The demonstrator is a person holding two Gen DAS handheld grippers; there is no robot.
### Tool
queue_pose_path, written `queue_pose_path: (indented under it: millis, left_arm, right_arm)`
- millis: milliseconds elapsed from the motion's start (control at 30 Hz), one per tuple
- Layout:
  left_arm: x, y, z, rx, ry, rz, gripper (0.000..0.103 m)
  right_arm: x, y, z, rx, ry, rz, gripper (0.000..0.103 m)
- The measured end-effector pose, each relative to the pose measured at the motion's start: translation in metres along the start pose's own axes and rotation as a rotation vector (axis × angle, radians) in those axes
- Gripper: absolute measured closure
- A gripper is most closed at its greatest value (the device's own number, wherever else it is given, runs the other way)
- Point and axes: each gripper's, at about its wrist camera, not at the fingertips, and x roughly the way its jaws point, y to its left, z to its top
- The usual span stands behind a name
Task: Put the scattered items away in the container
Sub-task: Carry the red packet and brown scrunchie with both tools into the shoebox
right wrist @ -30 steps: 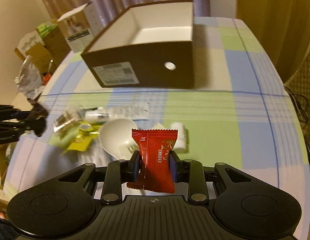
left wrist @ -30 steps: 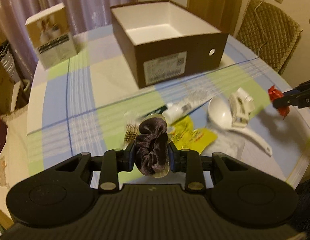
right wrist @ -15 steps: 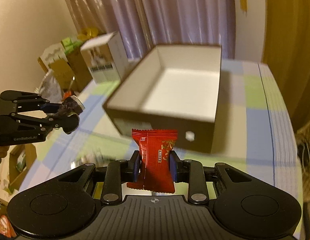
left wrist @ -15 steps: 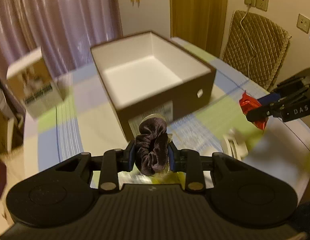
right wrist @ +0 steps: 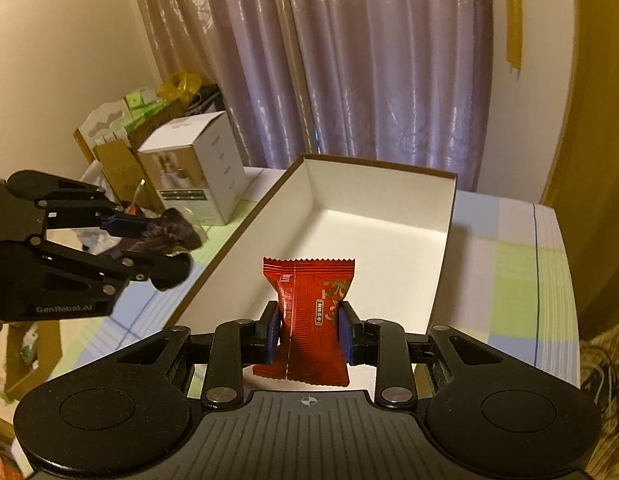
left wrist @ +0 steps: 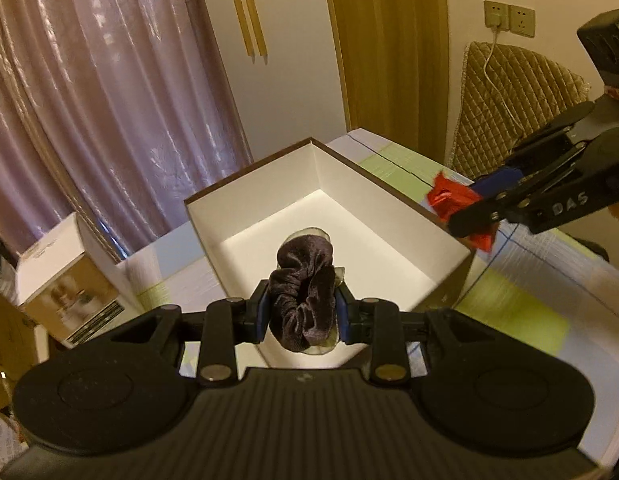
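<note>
A brown cardboard box (left wrist: 389, 184) with a white, empty inside stands open on the checked tablecloth; it also fills the middle of the right wrist view as the box (right wrist: 445, 220). My left gripper (left wrist: 302, 312) is shut on a dark velvet scrunchie (left wrist: 303, 292) and hangs above the box's near edge. My right gripper (right wrist: 309, 330) is shut on a red snack packet (right wrist: 309, 312), held upright over the box's near end. Each gripper shows in the other's view: the right gripper (left wrist: 473, 216) by the box's right wall, the left gripper (right wrist: 165, 244) left of the box.
A white product carton (right wrist: 193, 172) stands on the table left of the box, also seen as the carton (left wrist: 65, 276). Cardboard clutter (right wrist: 121, 148) sits beyond it. Purple curtains hang behind the table. A quilted chair (left wrist: 517, 92) stands at the right.
Both grippers rose and travelled forward from the scattered items on the cloth to the box, carrying the scrunchie and the red packet. The items on the table have dropped out of view.
</note>
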Motion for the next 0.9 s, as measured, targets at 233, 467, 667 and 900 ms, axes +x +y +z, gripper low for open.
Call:
queue_pose_path:
  millis: [233, 467, 667, 900]
  left_arm:
    - [0.061, 0.016, 0.026, 0.000, 0.101, -0.035, 0.075]
    - [0.120, 0.024, 0.014, -0.048, 0.247, -0.080, 0.075]
    - [0.155, 0.024, 0.007, -0.059, 0.316, -0.085, 0.075]
    - [0.186, 0.018, -0.004, 0.002, 0.384, -0.104, 0.075]
  right_arm:
    - [0.061, -0.021, 0.008, -0.061, 0.146, -0.007, 0.070]
    - [0.112, -0.039, 0.001, -0.081, 0.263, -0.014, 0.070]
    - [0.139, -0.044, 0.002, -0.159, 0.336, -0.004, 0.070]
    - [0.158, -0.045, -0.010, -0.299, 0.379, 0.029, 0.070]
